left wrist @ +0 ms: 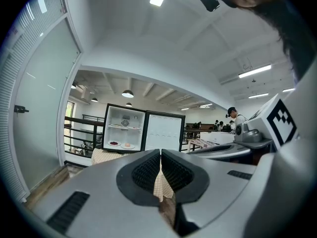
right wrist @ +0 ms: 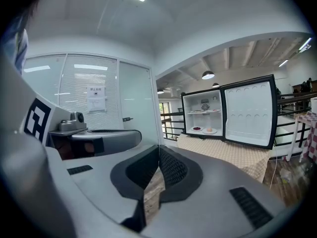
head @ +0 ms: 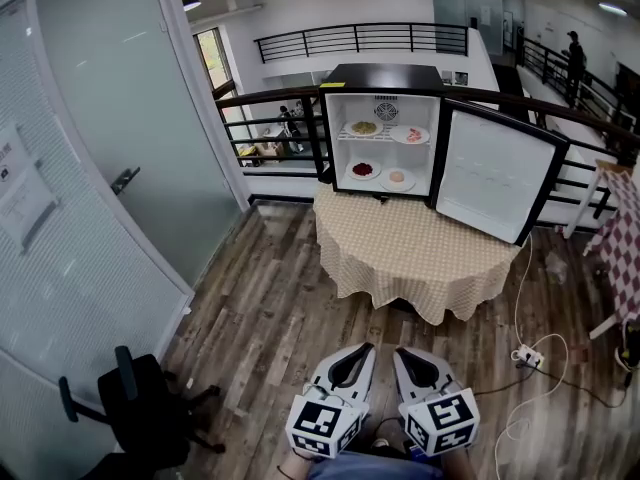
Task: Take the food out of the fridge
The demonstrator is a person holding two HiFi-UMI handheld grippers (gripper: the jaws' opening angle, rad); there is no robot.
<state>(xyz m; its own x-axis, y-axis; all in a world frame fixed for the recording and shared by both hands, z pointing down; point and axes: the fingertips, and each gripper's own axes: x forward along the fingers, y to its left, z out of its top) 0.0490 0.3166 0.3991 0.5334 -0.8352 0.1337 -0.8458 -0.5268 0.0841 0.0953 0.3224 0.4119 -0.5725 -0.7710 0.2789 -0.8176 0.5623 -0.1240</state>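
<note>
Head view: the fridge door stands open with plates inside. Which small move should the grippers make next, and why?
Probably carry both forward toward the fridge: the left gripper and right gripper are shut, empty, and well short of its table and plates.

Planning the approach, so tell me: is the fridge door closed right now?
No, in the head view the fridge door stands swung wide open, leaving the shelves inside the fridge exposed.

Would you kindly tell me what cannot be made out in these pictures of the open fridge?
- Food on the four white plates in the black mini fridge: too small in all views.
- Whatever is under the checked beige tablecloth: head view, the cloth hangs over it.
- White-lined fridge door, outer face: turned away in every view.
</note>
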